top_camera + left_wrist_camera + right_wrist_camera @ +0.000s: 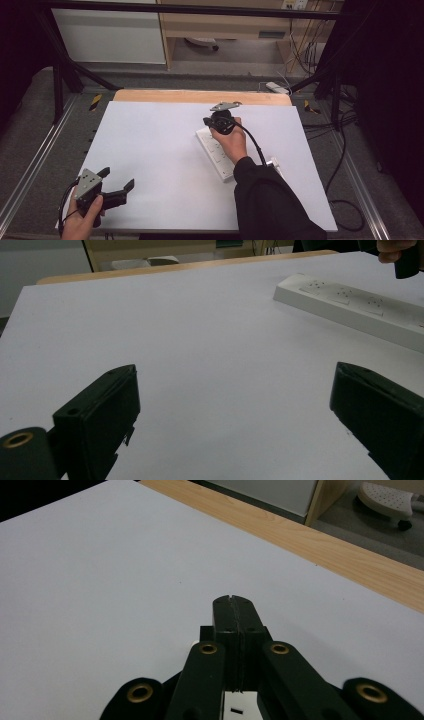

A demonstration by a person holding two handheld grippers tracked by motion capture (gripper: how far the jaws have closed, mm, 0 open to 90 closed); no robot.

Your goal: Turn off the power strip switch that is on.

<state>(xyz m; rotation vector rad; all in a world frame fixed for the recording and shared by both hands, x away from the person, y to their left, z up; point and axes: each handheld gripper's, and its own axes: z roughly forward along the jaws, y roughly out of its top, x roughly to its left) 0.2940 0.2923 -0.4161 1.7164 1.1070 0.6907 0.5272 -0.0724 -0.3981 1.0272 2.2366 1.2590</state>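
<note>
Black jaws of the right gripper (216,121) are pressed fully together with nothing between them (the right gripper view shows the two faces meeting along one seam). In the high view this gripper sits just right of centre, directly over the far end of the power strip (216,152). A sliver of the strip's white casing with a dark slot appears under the jaws at the bottom centre of the right gripper view (239,706).

The left gripper (119,184) is in the lower left of the high view, jaws spread wide apart, holding nothing, well apart from the strip. In its own view the strip (350,307) lies at the upper right, flat on the white table (150,150), and the right hand's fingers (392,250) show at the top right corner.

Risks, as a judgement:
- A downward press with closed jaws on one end could slide or pivot the strip, since nothing braces it.
- Closed jaws cannot grasp; an attempted lift would fail until they are opened.
- The cable (257,145) trailing from the right gripper could drag across the strip and shift it.
</note>
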